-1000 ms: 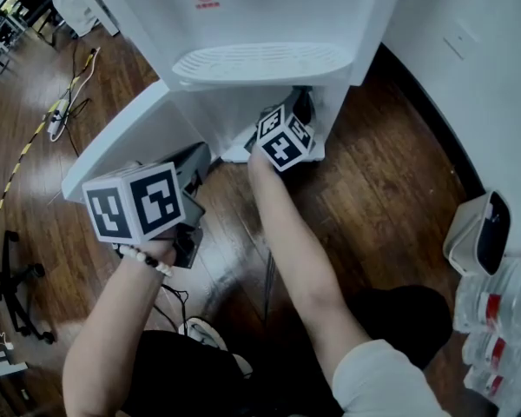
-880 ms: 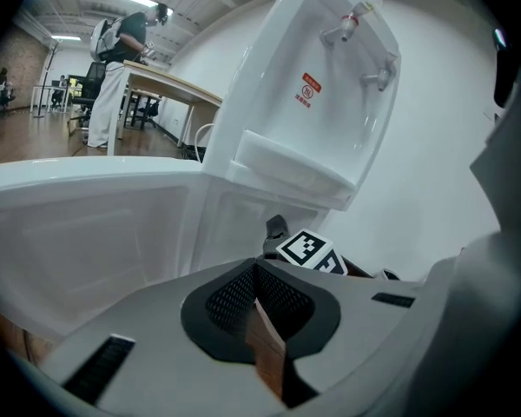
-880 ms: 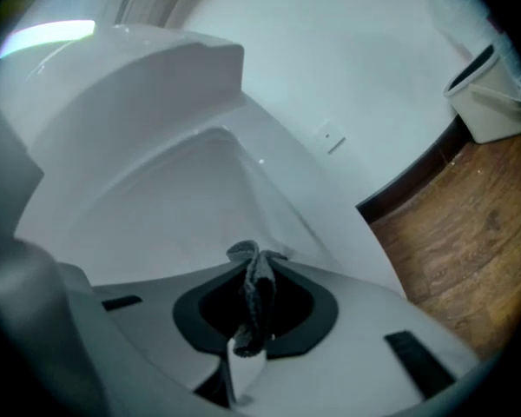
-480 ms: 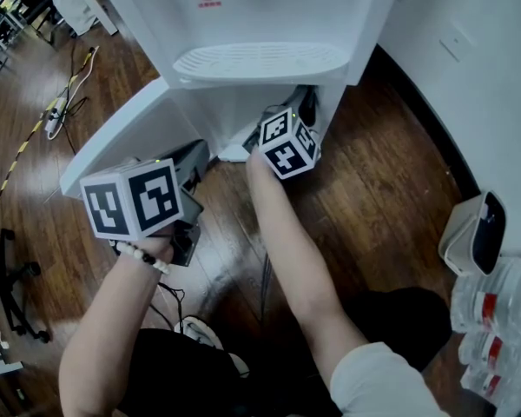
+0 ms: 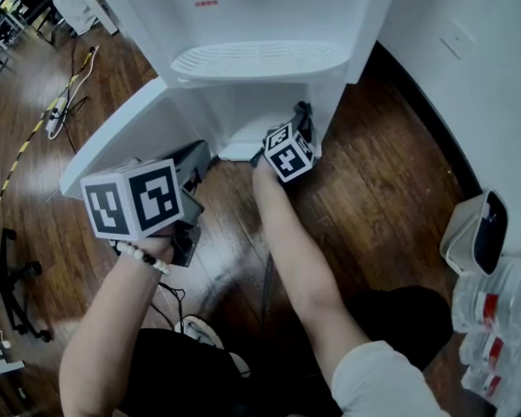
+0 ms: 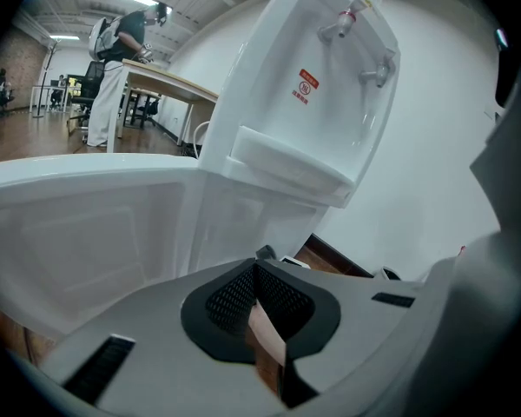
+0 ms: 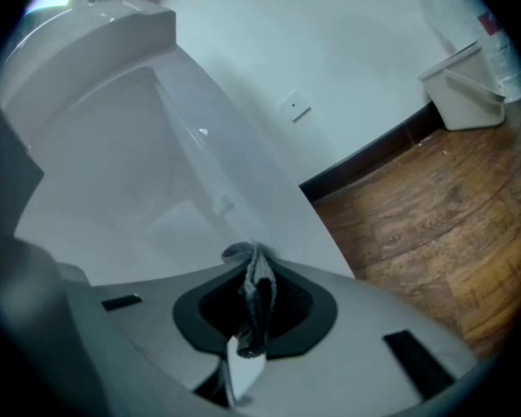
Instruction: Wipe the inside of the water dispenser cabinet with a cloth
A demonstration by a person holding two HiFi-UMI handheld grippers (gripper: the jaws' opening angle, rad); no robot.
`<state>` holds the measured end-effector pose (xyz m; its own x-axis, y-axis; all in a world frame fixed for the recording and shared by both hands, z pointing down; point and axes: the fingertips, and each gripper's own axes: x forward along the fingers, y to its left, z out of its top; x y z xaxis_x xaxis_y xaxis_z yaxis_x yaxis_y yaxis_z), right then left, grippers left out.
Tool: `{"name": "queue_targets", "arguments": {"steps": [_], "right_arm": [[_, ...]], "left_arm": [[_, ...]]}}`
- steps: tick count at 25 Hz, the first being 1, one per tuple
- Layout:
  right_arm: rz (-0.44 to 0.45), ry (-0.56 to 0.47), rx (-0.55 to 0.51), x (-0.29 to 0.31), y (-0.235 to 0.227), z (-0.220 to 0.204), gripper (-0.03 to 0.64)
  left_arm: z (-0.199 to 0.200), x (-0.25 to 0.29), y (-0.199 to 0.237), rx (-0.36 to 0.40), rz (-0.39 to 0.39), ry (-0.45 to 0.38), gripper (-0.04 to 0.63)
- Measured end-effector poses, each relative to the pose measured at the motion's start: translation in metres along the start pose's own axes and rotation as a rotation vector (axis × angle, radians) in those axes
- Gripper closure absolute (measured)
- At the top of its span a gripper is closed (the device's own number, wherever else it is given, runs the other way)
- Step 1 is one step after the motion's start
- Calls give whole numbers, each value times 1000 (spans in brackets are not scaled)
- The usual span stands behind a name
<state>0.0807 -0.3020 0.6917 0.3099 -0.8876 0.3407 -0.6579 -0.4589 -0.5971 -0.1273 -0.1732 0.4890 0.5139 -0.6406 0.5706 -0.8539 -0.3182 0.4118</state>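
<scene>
The white water dispenser stands ahead with its lower cabinet door swung open to the left. My right gripper is at the right side of the cabinet opening, just under the drip tray. It is shut on a grey cloth, which bunches up between the jaws in front of the white inner wall. My left gripper hangs lower left, beside the open door. It is shut with nothing in it, and its view looks up at the taps.
A white bin and packed water bottles sit on the wooden floor at the right, along the white wall. A power strip with cables and a chair base lie to the left. A person stands at a distant desk.
My right gripper with the cloth has slid a little right and back toward me, along the cabinet's right edge. The left gripper has barely moved.
</scene>
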Motion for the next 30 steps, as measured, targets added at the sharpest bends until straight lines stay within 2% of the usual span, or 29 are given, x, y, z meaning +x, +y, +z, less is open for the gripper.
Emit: {"name": "queue_targets", "arguments": {"steps": [5, 8, 11, 16, 22, 26, 30], "right_arm": [[-33, 52, -33, 9, -18, -21, 574], [-36, 56, -38, 7, -20, -19, 574], [40, -3, -47, -6, 4, 2, 574], [200, -123, 2, -44, 61, 53, 575], [273, -222, 132, -73, 79, 106, 575], [268, -229, 149, -76, 73, 106, 575], [200, -156, 117, -59, 48, 72, 574]], "left_arm": [[-1, 0, 0, 2, 2, 4, 605], [-1, -1, 0, 1, 3, 2, 604], [0, -2, 1, 1, 5, -1, 605], [-1, 2, 0, -1, -1, 4, 604], [-2, 4, -4, 6, -7, 6, 604], [-2, 5, -5, 6, -5, 7, 604], [-3, 6, -6, 6, -2, 10, 604]]}}
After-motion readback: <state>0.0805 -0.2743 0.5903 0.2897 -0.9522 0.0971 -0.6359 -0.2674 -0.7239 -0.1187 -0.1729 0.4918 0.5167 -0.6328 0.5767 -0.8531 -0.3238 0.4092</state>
